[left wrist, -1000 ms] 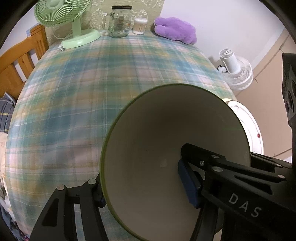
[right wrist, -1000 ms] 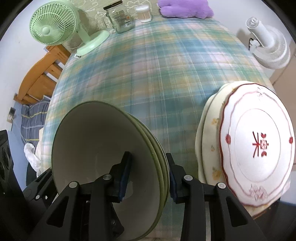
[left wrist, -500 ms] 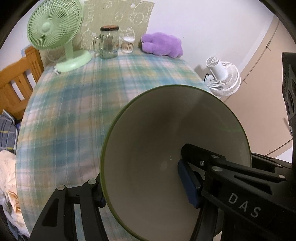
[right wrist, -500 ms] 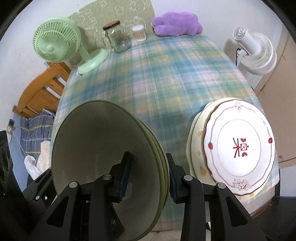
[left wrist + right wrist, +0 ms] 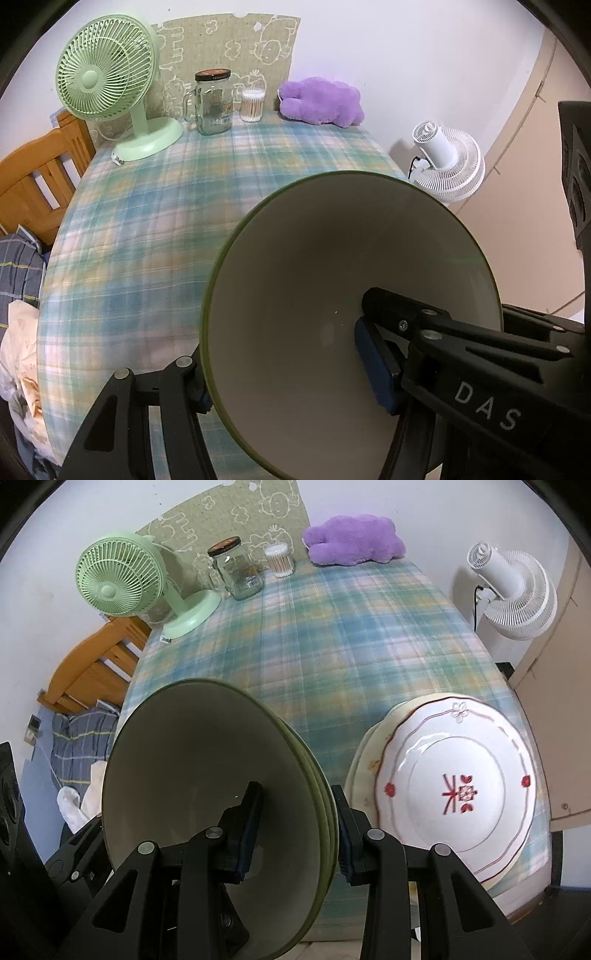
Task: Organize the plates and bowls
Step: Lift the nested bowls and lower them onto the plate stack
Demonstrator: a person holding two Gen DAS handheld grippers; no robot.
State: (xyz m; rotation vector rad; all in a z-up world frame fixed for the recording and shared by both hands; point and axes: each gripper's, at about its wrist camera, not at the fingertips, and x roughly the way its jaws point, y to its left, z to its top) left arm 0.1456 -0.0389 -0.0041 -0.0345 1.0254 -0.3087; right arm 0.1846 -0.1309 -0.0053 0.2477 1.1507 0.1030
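Evidently the stack of bowls (image 5: pixel 207 794) is mid-carry, tilted clear of the checked tablecloth (image 5: pixel 332 646). Both grippers clamp it: the left gripper (image 5: pixel 284 373) pinches the near rim, the right gripper (image 5: pixel 295 834) bites across the nested rims opposite. Next, I judge, comes setting the bowls level on bare cloth, both hands in step. Stacked plates (image 5: pixel 454 805) lie at the right edge nearby; the green fan (image 5: pixel 107 77), glass jar (image 5: pixel 214 103) and purple plush (image 5: pixel 321 99) stand well apart.
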